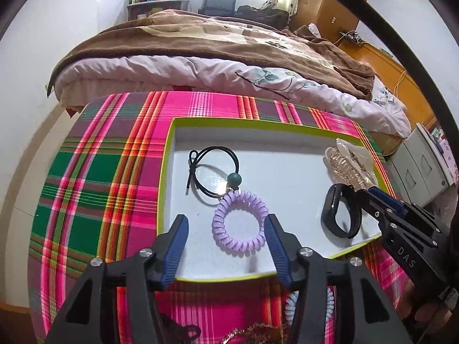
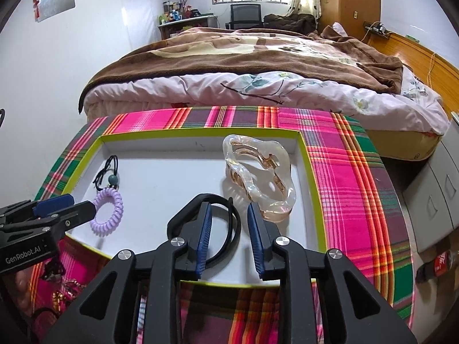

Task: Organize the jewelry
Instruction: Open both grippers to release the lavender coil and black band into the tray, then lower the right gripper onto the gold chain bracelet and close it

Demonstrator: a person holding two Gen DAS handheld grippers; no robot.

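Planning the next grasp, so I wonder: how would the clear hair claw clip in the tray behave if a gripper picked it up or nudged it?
The clear hair claw clip looks like hard glossy plastic, so probably stiff and somewhat slippery between pads. Its visible spring hinge suggests a squeeze there might open it. Lying on curved sides, it may rock or slide across the tray rather than roll.

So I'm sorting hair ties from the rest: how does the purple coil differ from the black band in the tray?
The purple coil is a ridged spiral ring lying flat; the black band is a smooth strap loop standing on edge. The coil lies between the open left gripper fingers, touching neither; the band sits at the right gripper. Both rest in the green-rimmed tray.
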